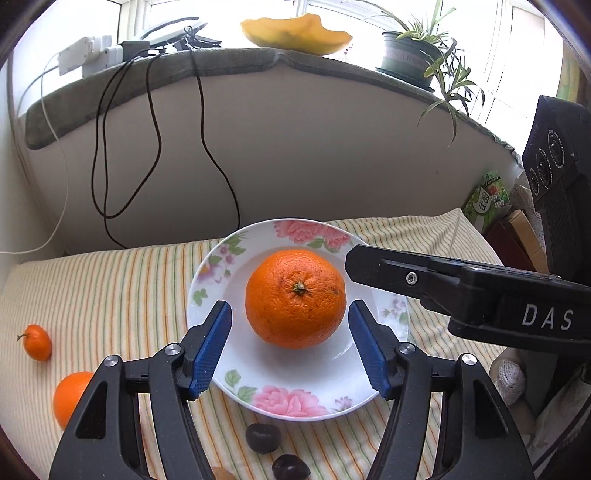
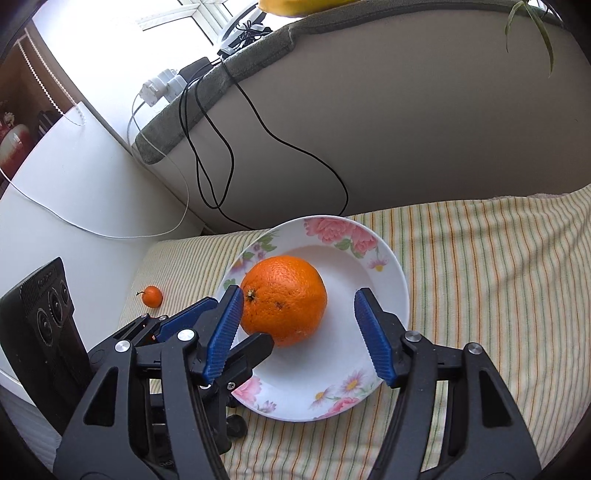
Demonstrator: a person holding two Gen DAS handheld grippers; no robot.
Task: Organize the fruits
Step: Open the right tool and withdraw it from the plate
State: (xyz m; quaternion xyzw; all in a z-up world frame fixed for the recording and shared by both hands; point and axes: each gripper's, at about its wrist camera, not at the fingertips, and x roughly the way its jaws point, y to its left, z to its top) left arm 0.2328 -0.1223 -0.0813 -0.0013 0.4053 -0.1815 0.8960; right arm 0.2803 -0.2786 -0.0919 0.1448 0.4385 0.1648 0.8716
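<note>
A large orange (image 1: 295, 298) sits in a white floral plate (image 1: 236, 373) on the striped cloth. My left gripper (image 1: 290, 345) is open, its blue pads either side of the orange's near half, apart from it. My right gripper (image 2: 299, 332) is open over the plate (image 2: 380, 280); its left pad is close beside the orange (image 2: 283, 300). The right gripper (image 1: 461, 291) shows in the left wrist view, and the left gripper (image 2: 207, 328) in the right wrist view. A small tangerine (image 1: 37, 342), a second orange (image 1: 68, 397) and two dark chestnuts (image 1: 262, 437) lie on the cloth.
The striped cloth (image 2: 498, 277) covers the surface, backed by a beige wall with hanging black cables (image 1: 155, 122). A ledge above holds a power strip (image 1: 88, 53), a yellow bowl (image 1: 295, 33) and a potted plant (image 1: 417, 51). A green carton (image 1: 484, 197) stands at right.
</note>
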